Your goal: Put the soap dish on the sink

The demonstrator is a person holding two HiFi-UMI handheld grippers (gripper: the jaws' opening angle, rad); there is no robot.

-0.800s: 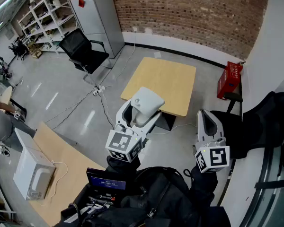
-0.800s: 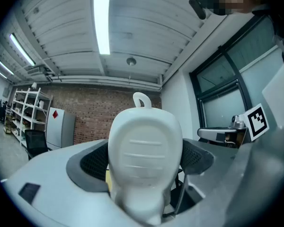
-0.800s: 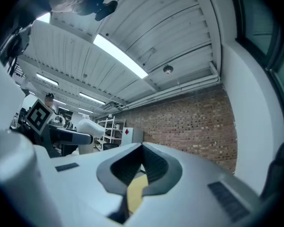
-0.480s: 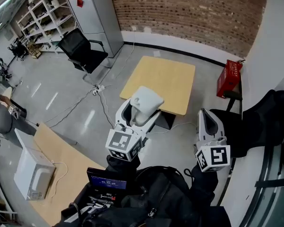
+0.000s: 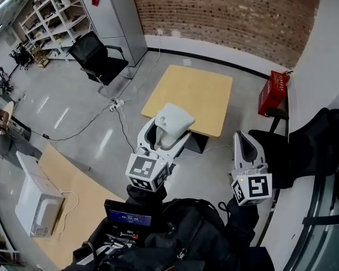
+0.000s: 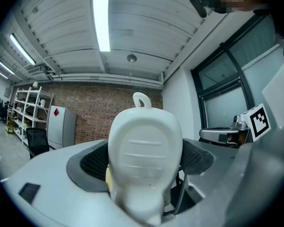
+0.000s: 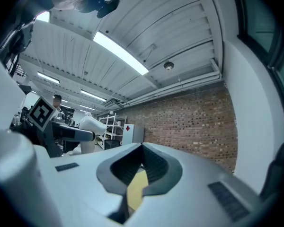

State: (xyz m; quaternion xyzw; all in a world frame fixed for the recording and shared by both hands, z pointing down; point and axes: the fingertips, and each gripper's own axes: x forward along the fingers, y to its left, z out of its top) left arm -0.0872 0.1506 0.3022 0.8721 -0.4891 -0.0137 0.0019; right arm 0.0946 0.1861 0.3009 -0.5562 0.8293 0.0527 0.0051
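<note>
The soap dish [image 6: 144, 160] is gripped in the left claw [image 5: 166, 134], ready for carrying; the right claw [image 5: 246, 140] is closed, empty

Bright even light from ceiling tubes [image 6: 100, 18] (some glare), fisheye-bent edges, dark corners

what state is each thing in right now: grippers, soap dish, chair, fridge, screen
left gripper: shut on the soap dish, jaws wide apart
soap dish: held up in the air between the left jaws; no sink in view
right gripper: shut, nothing between its jaws
office chair: upright, nobody in it
fridge: door closed
small screen: lit
</note>
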